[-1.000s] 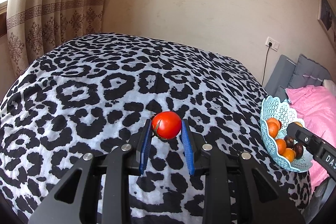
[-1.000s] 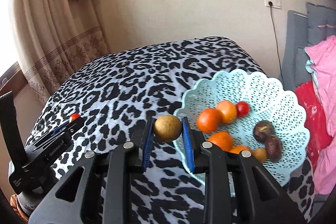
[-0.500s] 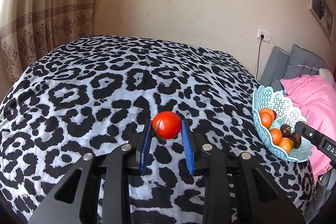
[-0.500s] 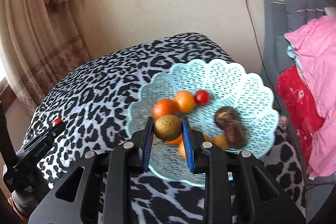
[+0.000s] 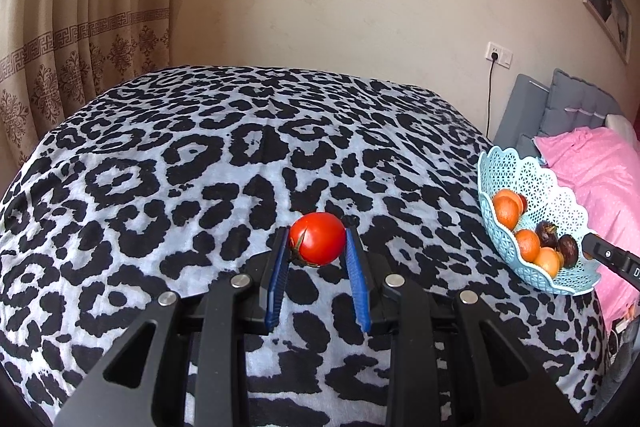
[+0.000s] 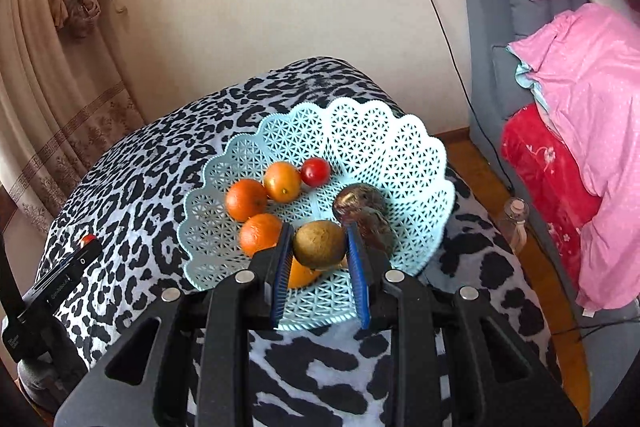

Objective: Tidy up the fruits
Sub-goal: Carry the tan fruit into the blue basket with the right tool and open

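Note:
My left gripper (image 5: 317, 241) is shut on a red tomato (image 5: 317, 238) and holds it above the leopard-print table (image 5: 200, 167). The light blue lattice basket (image 5: 516, 171) stands at the table's right edge. My right gripper (image 6: 319, 245) is shut on a brown kiwi (image 6: 319, 243) and holds it over the near part of the basket (image 6: 380, 143). In the basket lie several oranges (image 6: 245, 199), a small red tomato (image 6: 315, 171) and two dark wrinkled fruits (image 6: 360, 201). The left gripper also shows at the left of the right wrist view (image 6: 80, 251).
A curtain (image 5: 60, 27) hangs at the left. A grey sofa (image 6: 520, 27) with pink bedding (image 6: 580, 99) and a red blanket (image 6: 548, 171) stands right of the table. A bottle (image 6: 516, 215) stands on the floor by the table.
My right gripper has carried the kiwi from beside the basket to over its near part. My left gripper has lifted and pulled back with the tomato, and the basket looks farther away.

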Demonstrator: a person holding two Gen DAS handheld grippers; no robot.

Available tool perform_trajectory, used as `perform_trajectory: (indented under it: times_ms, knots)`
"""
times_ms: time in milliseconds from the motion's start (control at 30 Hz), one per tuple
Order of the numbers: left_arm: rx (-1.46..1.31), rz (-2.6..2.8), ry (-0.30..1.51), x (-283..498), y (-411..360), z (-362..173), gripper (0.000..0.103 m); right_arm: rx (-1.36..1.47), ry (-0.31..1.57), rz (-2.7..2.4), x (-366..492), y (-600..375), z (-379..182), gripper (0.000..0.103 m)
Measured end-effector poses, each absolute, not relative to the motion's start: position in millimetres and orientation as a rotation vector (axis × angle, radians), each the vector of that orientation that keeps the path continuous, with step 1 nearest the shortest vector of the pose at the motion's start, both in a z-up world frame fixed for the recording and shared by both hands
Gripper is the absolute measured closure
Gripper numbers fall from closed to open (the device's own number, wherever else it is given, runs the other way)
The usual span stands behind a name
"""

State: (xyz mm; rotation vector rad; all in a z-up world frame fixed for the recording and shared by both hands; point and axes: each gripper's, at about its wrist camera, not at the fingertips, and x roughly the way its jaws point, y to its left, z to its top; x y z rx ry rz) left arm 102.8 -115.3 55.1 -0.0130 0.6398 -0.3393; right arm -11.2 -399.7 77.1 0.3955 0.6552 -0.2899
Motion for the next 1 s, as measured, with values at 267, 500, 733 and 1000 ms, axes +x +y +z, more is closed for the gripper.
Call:
perform_trajectory:
  times_ms: [267, 500, 733, 1000]
  knots:
    - [0.0, -0.329, 0.65, 105.0, -117.4, 49.8, 0.075, 0.407, 0.654, -0.276, -14.6, -400.6, 71.3, 0.075]
    - [0.014, -0.325, 0.659, 106.6, -120.4, 45.5, 0.075, 0.446, 0.637, -0.282, -21.9, -409.7, 69.2, 0.075]
    - [0.02, -0.317, 0.671, 109.2, -121.2, 41.9, 0.075, 0.448, 0.632, -0.268, -24.5, -413.5, 70.2, 0.074]
    - [0.01, -0.315, 0.67, 109.0, -119.8, 41.8, 0.075, 0.45, 0.575, -0.292, -32.1, -416.7, 75.6, 0.051]
